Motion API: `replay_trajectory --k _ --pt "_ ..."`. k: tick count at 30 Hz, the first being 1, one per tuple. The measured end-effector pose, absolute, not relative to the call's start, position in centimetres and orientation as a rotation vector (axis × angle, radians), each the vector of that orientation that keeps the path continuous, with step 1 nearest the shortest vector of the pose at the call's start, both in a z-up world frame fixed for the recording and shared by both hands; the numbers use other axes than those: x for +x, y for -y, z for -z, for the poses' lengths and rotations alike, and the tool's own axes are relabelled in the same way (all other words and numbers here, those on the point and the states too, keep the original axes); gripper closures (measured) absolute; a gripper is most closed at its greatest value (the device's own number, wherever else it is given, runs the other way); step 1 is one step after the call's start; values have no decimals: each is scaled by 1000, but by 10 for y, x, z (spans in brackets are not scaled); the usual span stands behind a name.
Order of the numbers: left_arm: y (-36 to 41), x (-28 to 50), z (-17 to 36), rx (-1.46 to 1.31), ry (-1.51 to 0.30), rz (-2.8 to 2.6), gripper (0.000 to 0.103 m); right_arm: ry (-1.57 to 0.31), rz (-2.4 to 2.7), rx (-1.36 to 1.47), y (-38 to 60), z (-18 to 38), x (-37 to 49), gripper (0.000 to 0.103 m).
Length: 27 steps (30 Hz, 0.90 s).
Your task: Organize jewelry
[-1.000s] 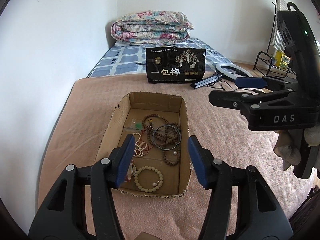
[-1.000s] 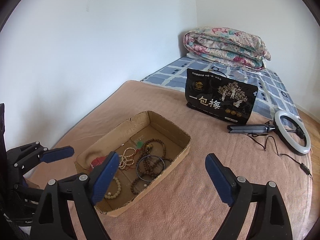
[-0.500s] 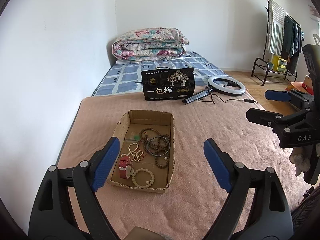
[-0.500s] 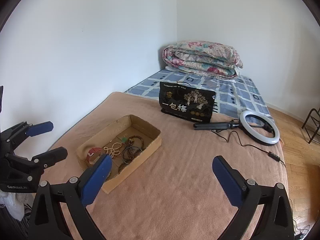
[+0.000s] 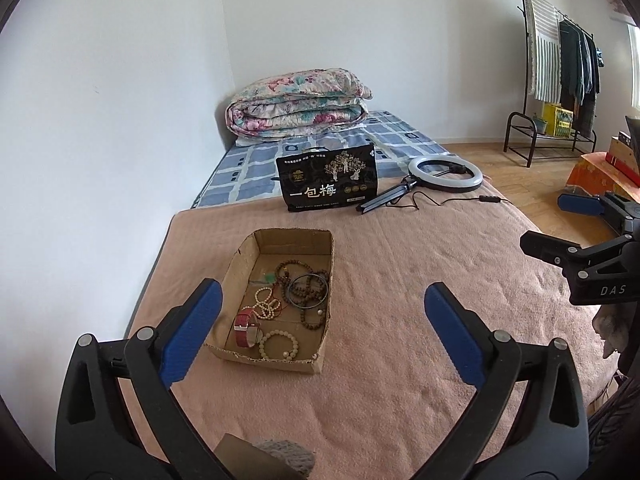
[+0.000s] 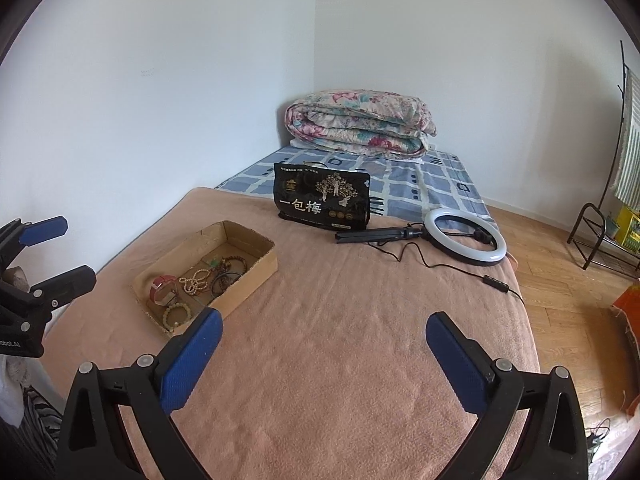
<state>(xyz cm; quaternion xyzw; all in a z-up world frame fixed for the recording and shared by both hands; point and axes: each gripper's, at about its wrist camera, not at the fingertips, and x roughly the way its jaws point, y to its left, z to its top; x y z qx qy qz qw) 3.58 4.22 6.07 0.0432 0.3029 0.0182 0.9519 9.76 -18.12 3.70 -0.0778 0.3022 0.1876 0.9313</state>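
An open cardboard box [image 5: 240,258] [image 6: 260,258] lies on the pink blanket. It holds a red watch [image 5: 244,323], a pale bead bracelet [image 5: 279,345], a cream bead string [image 5: 265,307], brown bead strands [image 5: 308,286] and a dark bangle [image 5: 308,290]. My left gripper [image 5: 322,334] is open and empty, held back from the box's near end. My right gripper [image 6: 322,356] is open and empty, to the right of the box over bare blanket. Each gripper shows at the edge of the other's view.
A black snack bag [image 5: 329,184] stands behind the box. A ring light [image 5: 444,174] with its cable lies to the bag's right. A folded floral quilt [image 5: 298,100] sits at the far end. A clothes rack [image 5: 560,80] stands on the wooden floor at right.
Both grippers have pulled back and up from the box. My left gripper's jaws have opened wider. The box and jewelry have not moved.
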Motion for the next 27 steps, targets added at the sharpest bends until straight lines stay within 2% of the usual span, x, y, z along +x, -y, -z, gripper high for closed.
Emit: replay_trajectory --k 27 --pt "-65 45 -43 50 -595 -133 0 -600 -298 -104 210 -11 111 0"
